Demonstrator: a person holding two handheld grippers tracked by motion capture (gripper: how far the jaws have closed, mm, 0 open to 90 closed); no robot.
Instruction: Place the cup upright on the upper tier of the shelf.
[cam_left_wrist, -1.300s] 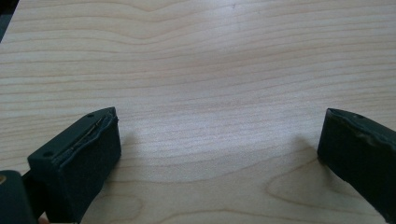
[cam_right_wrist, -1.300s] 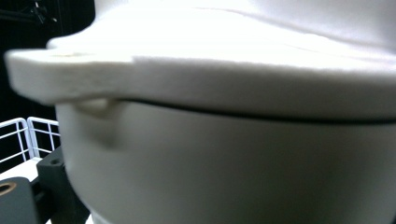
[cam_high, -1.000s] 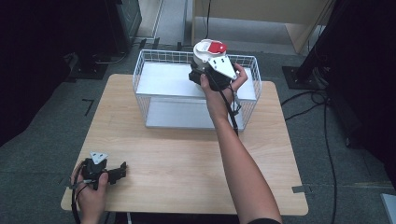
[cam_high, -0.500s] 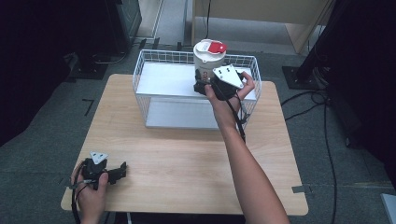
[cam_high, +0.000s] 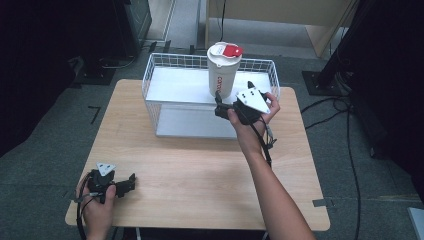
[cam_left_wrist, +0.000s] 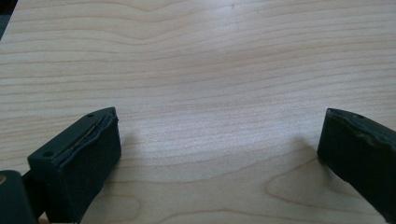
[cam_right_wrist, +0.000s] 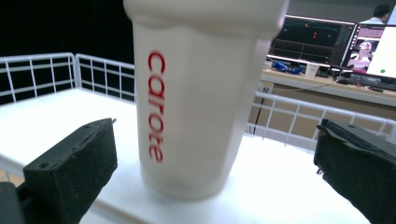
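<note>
A white tumbler (cam_right_wrist: 201, 93) with red lettering and a red-tabbed lid stands upright in the wire basket (cam_high: 160, 65) at the bench's far edge, just beyond the right claw (cam_right_wrist: 212, 172), whose jaws gape wide, empty.

Overhead forward-down view, two close claw views

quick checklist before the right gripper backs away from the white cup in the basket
1. Right gripper jaws open and off the white cup: ok, a gap shows on both sides in the right gripper view.
2. Cup upright on the white floor of the wire basket: ok.
3. Cup steady after release: cannot tell, its image is slightly blurred.
4. Red tab on the cup's lid closed: cannot tell.
5. Left gripper out of the way: ok, open over bare wooden table at the near left corner.
6. Basket rim low enough for a straight pull back: cannot tell.
</note>
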